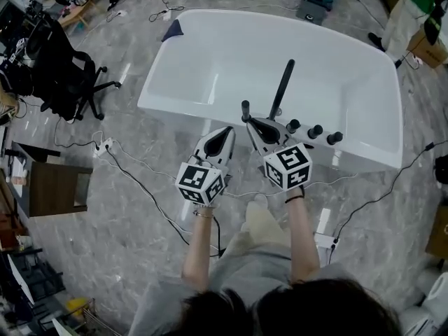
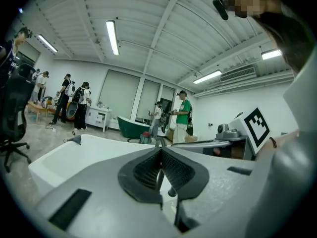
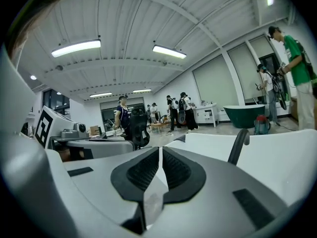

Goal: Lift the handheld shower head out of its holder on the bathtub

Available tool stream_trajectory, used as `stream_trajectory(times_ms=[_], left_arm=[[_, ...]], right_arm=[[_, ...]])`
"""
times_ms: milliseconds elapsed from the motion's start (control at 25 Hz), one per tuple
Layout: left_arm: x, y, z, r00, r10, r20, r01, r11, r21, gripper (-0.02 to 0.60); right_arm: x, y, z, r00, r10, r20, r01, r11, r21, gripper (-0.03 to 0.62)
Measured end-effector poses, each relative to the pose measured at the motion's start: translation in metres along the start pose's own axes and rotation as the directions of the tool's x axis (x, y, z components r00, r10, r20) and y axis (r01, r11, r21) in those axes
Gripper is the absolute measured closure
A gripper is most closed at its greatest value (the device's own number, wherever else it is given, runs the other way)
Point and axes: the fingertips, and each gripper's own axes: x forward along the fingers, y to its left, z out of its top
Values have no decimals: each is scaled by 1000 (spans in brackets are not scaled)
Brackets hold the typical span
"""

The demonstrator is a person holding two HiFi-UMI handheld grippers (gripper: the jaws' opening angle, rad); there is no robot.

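Note:
A long black handheld shower head (image 1: pixel 283 86) leans up from its holder on the near rim of the white bathtub (image 1: pixel 210 110); in the right gripper view the shower head (image 3: pixel 238 145) rises right of the jaws. My right gripper (image 1: pixel 248 123) hovers just left of the wand's base, shut and empty, its pads together (image 3: pixel 161 151). My left gripper (image 1: pixel 229 130) hangs beside it over the tub rim, apart from the wand; it too looks shut with nothing held (image 2: pixel 159 151).
Three black knobs (image 1: pixel 314 130) stand on the rim right of the holder, and a short black post (image 1: pixel 245 108) left of it. Cables (image 1: pixel 140 180) run over the grey floor. A black office chair (image 1: pixel 66 68) stands at the left. Several people are in the background.

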Motion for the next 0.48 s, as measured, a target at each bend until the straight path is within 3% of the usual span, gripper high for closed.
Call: stream_trajectory(times_ms=[160,480], left_arm=[[21,20,-27,999,15,-52,-16,1000,-15,575],[53,55,-84,991,3,-131,-11,998,-65,575]], right_arm=[[26,-26,-27,999,3,-55,-2,1000,12,589],[68,-69,-85,991,-59,-122,64,997,34,520]])
